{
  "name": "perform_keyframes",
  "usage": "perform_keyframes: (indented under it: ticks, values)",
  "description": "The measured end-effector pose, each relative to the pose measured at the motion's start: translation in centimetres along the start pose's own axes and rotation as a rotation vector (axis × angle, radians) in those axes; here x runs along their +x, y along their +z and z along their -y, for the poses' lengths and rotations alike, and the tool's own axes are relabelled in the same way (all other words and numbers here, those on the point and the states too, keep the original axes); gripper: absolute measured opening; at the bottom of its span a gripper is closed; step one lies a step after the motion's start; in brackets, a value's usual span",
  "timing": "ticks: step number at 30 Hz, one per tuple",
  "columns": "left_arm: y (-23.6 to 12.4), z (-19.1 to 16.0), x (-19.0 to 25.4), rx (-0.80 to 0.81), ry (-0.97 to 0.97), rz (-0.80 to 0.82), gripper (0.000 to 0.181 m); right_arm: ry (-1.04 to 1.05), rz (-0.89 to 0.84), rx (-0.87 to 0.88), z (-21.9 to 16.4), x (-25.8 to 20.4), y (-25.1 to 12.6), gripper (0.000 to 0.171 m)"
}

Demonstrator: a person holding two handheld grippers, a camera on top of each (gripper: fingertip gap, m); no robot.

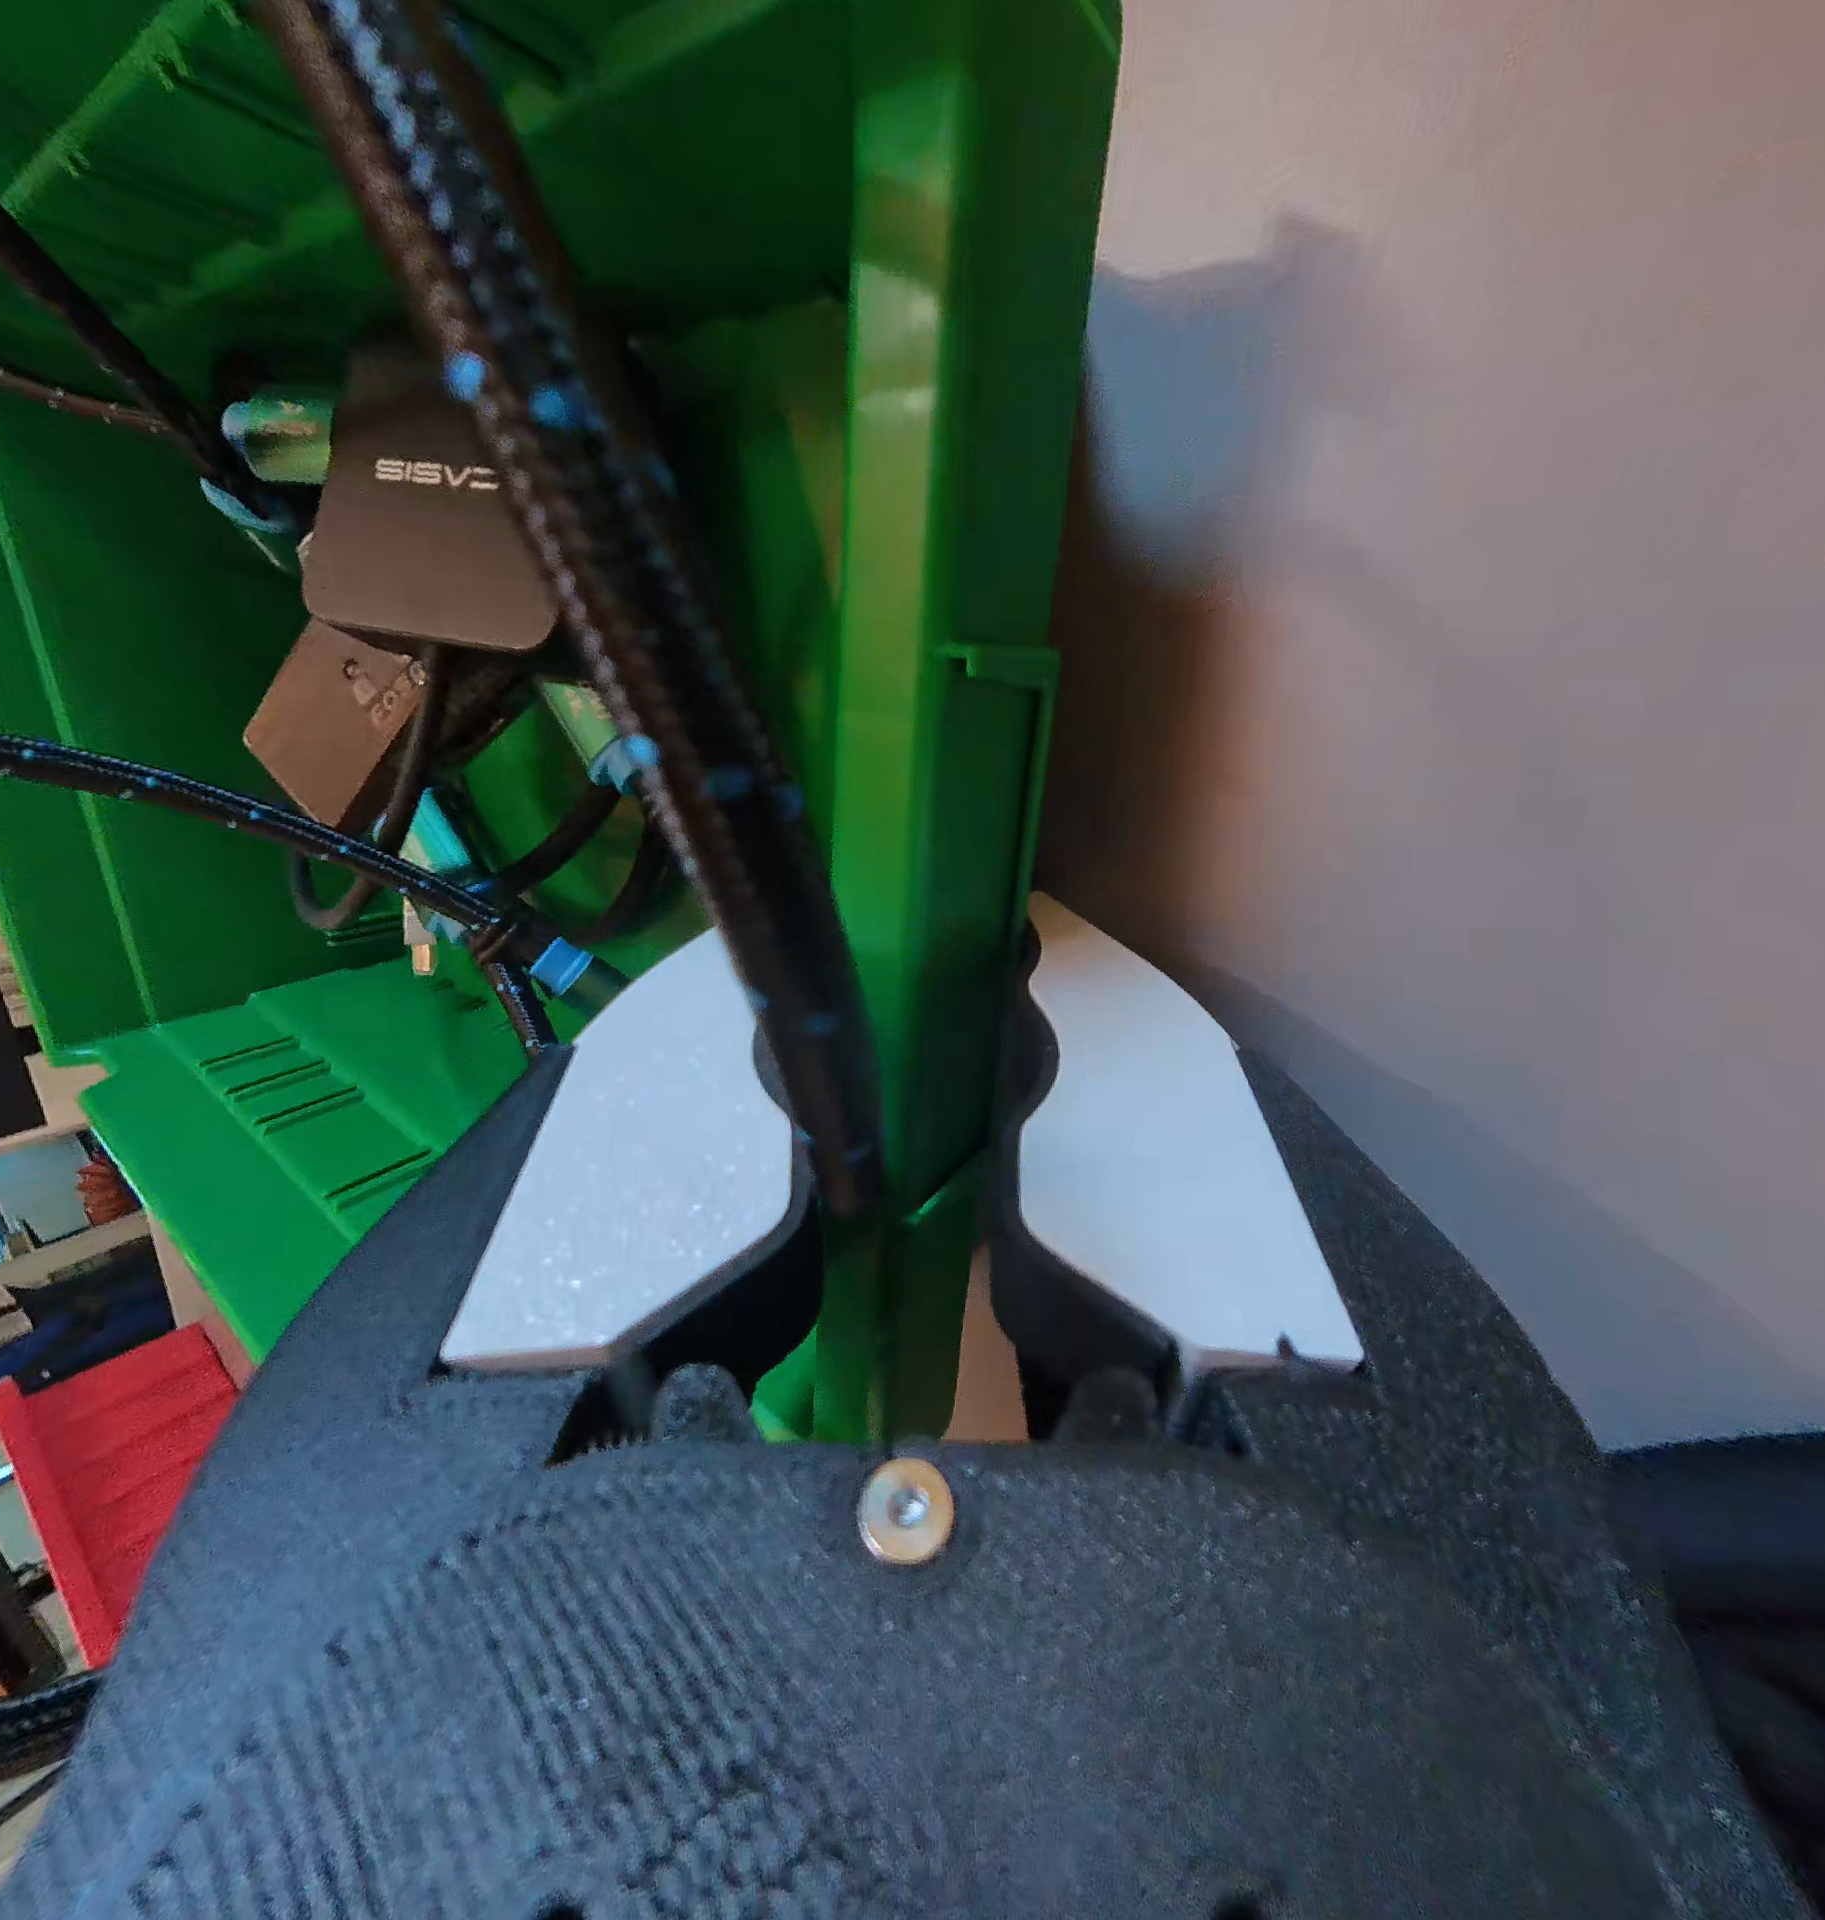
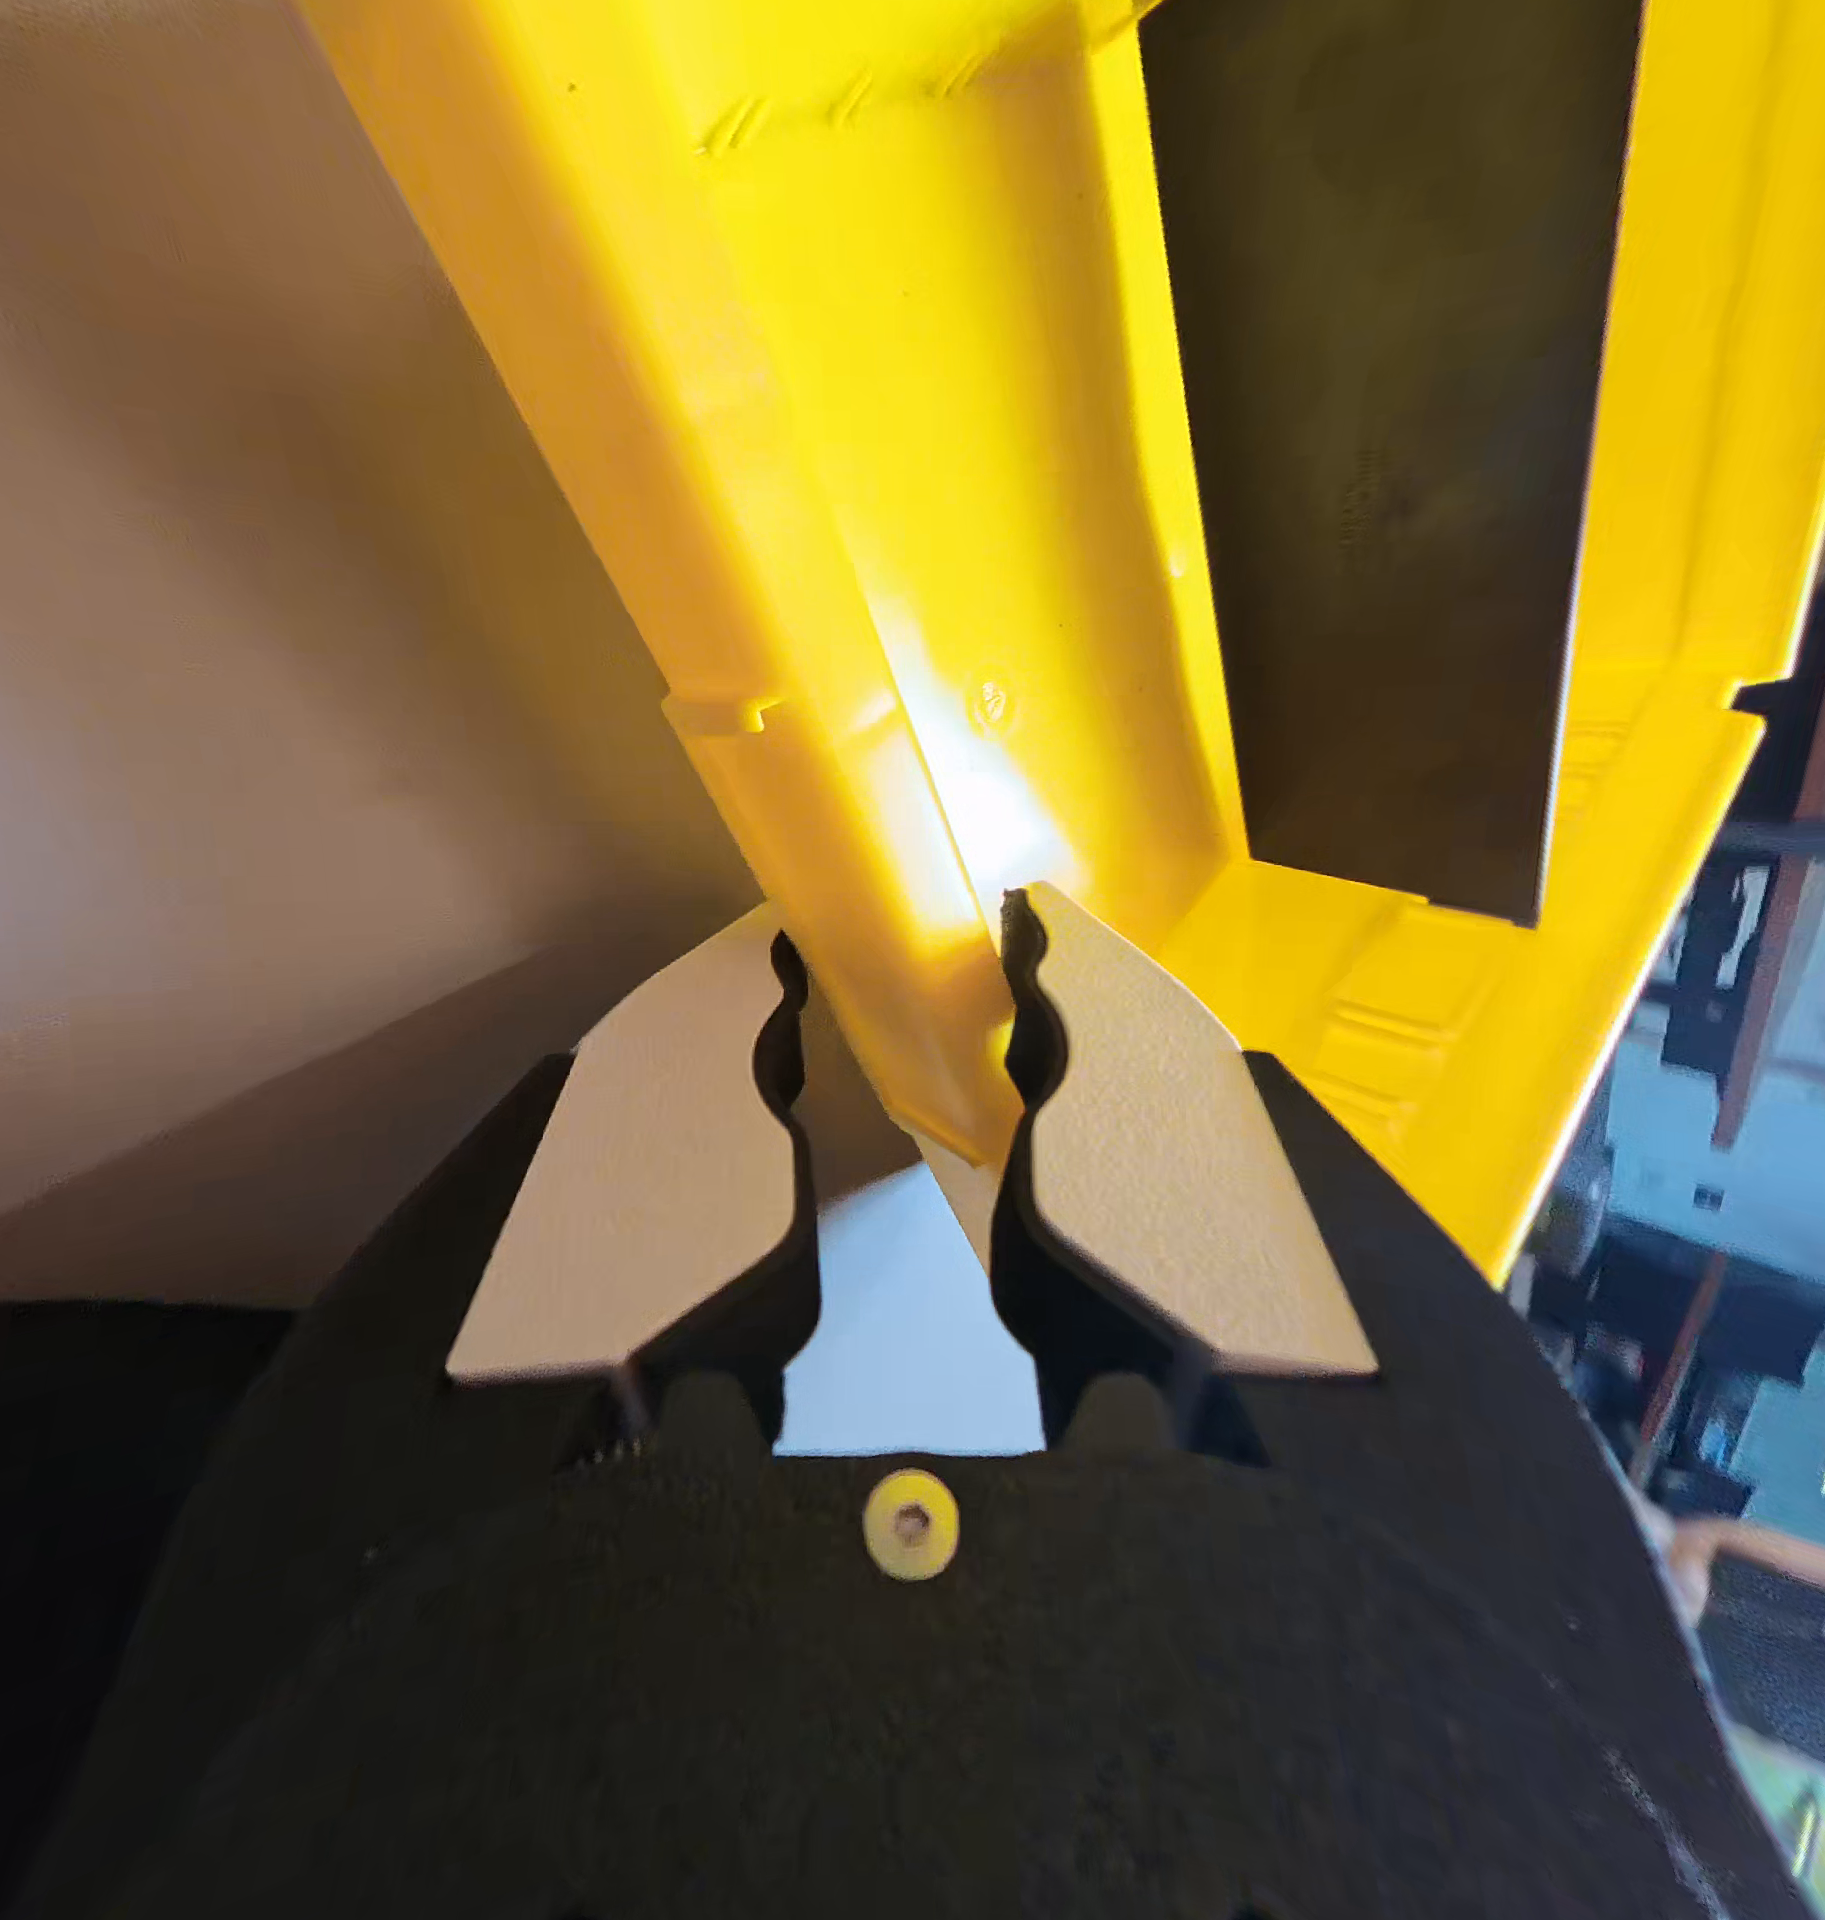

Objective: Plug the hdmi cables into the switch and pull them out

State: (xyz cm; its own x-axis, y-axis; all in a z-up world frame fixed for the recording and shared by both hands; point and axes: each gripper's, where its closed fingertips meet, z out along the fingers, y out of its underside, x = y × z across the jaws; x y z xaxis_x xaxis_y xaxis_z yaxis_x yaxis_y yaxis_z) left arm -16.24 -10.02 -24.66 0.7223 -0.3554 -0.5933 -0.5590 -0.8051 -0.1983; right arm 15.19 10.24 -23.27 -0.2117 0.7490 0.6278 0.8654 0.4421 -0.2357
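Between left tool (image 1: pixel 903 1049) tips, green plastic bin wall (image 1: pixel 949 623) and one braided black cable (image 1: pixel 669 727) are clamped; right tool (image 2: pixel 903 1023) clenches yellow plastic bin wall (image 2: pixel 887 831). Bins should be set level first.

left wrist view: looks along its 2 fingers (image 1: pixel 1126 1122), very near green bin (image 1: pixel 949 520) wall, cables (image 1: pixel 617 582) inside | right wrist view: very near yellow bin (image 2: pixel 887 468) wall | shared: pale wall (image 1: pixel 1510 520) only
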Motion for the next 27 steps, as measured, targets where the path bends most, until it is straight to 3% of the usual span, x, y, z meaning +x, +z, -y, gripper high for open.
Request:
perform_keyframes:
  ticks: [4,8,14,16,19,23,27]
  values:
    - [-0.1,0.0,0.1,0.015,-0.038,0.0,0.037,0.103,-0.073,-0.09,-1.5,2.5,1.8,0.036]
    - [1.3,-0.1,-1.7,-0.013,-0.065,0.002,0.037,0.025,-0.176,-0.128,-2.2,7.2,6.0,0.033]
    - [3.8,-0.6,-5.2,-0.042,-0.124,0.022,0.036,-0.009,-0.182,-0.099,-1.6,11.9,9.7,0.032]
    - [4.3,-0.9,-6.0,-0.003,-0.137,0.031,0.037,0.035,-0.166,-0.031,-0.1,12.1,9.0,0.042]
    - [4.7,-1.8,-7.0,0.032,-0.173,0.046,0.039,0.13,-0.141,0.179,4.1,12.0,5.8,0.041]
    - [5.1,-2.2,-7.7,0.035,-0.193,0.065,0.04,0.207,-0.137,0.301,7.9,13.9,3.4,0.043]
    - [5.1,-2.0,-8.1,0.077,-0.209,0.107,0.045,0.472,-0.114,0.549,12.1,17.2,1.5,0.042]
